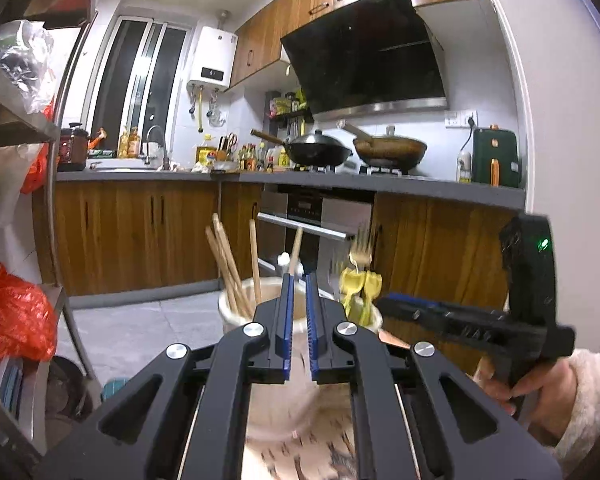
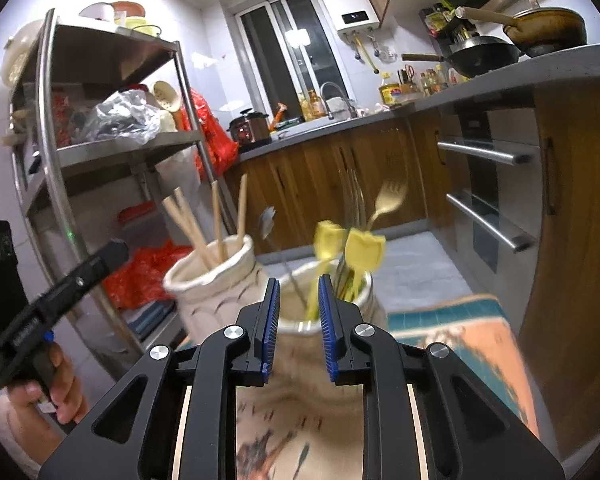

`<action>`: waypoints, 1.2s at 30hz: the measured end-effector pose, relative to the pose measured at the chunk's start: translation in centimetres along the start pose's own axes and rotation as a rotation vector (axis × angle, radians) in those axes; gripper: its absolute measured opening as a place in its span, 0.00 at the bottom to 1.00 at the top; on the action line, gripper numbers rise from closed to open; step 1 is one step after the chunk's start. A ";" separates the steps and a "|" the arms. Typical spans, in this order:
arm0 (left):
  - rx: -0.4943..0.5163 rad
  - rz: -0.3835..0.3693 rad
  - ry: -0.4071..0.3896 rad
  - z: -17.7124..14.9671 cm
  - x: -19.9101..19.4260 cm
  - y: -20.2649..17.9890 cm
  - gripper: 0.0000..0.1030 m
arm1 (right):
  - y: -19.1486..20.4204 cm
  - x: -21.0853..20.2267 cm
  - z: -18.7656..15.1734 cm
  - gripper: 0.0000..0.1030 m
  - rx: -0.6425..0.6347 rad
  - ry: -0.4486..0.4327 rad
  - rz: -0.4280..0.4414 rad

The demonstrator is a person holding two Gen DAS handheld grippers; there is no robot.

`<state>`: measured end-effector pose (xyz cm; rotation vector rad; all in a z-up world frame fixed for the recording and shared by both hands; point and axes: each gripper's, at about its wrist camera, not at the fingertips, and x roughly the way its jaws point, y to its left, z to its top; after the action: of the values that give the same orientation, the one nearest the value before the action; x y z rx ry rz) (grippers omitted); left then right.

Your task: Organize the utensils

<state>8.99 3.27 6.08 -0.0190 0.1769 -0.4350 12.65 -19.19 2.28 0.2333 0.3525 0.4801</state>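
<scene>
A cream ribbed jar (image 2: 216,296) holds several wooden chopsticks (image 2: 216,216). Right beside it stands a second jar (image 2: 374,308) with forks (image 2: 388,200) and yellow-ended utensils (image 2: 364,252). My right gripper (image 2: 299,282) sits just in front of this second jar, jaws apart, nothing pressed between the pads. My left gripper (image 1: 299,276) is shut and empty, close in front of the cream jar (image 1: 230,308) and its chopsticks (image 1: 228,264). In the left wrist view the right gripper (image 1: 384,302) reaches in from the right, beside the yellow utensils (image 1: 360,284).
Both jars stand on a table with a patterned orange and teal cloth (image 2: 460,340). A metal shelf rack (image 2: 120,148) with bags stands on the left. Wooden cabinets, an oven (image 1: 312,216) and a counter with woks (image 1: 320,150) lie behind. A person's hand (image 2: 44,392) holds each gripper.
</scene>
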 end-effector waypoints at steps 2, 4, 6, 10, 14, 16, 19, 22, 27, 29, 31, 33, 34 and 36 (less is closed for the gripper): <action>-0.012 -0.002 0.026 -1.0 -0.9 -0.5 0.06 | 0.6 -1.3 -0.8 0.21 -0.026 0.006 -0.019; -0.020 -0.003 0.051 -2.1 -1.8 -1.0 0.06 | 1.0 -2.5 -1.7 0.21 -0.057 0.013 -0.038; -0.013 0.003 0.077 -3.0 -2.2 -1.5 0.06 | 1.4 -3.3 -2.6 0.21 -0.084 0.031 -0.057; 0.018 0.048 0.108 -4.5 -2.8 -2.5 0.07 | 1.6 -4.5 -3.6 0.21 -0.146 0.030 -0.117; 0.070 0.125 0.106 -5.5 -2.9 -3.1 0.37 | 1.2 -5.4 -4.0 0.29 -0.174 -0.001 -0.174; 0.064 0.128 0.094 -5.6 -3.1 -3.0 0.44 | 1.1 -5.7 -4.0 0.34 -0.184 -0.013 -0.187; 0.078 0.165 0.073 -5.8 -3.4 -2.9 0.60 | 1.1 -6.3 -4.1 0.46 -0.220 -0.051 -0.212; 0.060 0.176 0.071 -5.7 -3.4 -2.6 0.73 | 1.0 -6.4 -4.2 0.67 -0.225 -0.064 -0.207; 0.060 0.238 0.061 -5.5 -3.4 -2.5 0.94 | 1.1 -6.1 -4.7 0.86 -0.219 -0.074 -0.200; 0.065 0.250 0.063 -5.5 -3.4 -2.6 0.95 | 1.4 -6.2 -4.8 0.91 -0.236 -0.081 -0.199; 0.061 0.256 0.066 -5.4 -3.3 -2.4 0.95 | 1.8 -6.5 -4.9 0.94 -0.250 -0.095 -0.196; 0.054 0.260 0.074 -5.4 -3.2 -2.2 0.95 | 1.8 -6.7 -4.9 0.95 -0.251 -0.104 -0.196; 0.051 0.263 0.076 -5.4 -3.1 -2.1 0.95 | 1.7 -6.7 -4.9 0.95 -0.248 -0.108 -0.199; 0.051 0.270 0.073 -5.4 -3.2 -2.1 0.95 | 1.6 -6.9 -4.9 0.95 -0.236 -0.119 -0.209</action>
<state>4.35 2.78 1.40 0.0703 0.2368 -0.1709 4.41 -20.54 0.20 -0.0048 0.1992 0.2963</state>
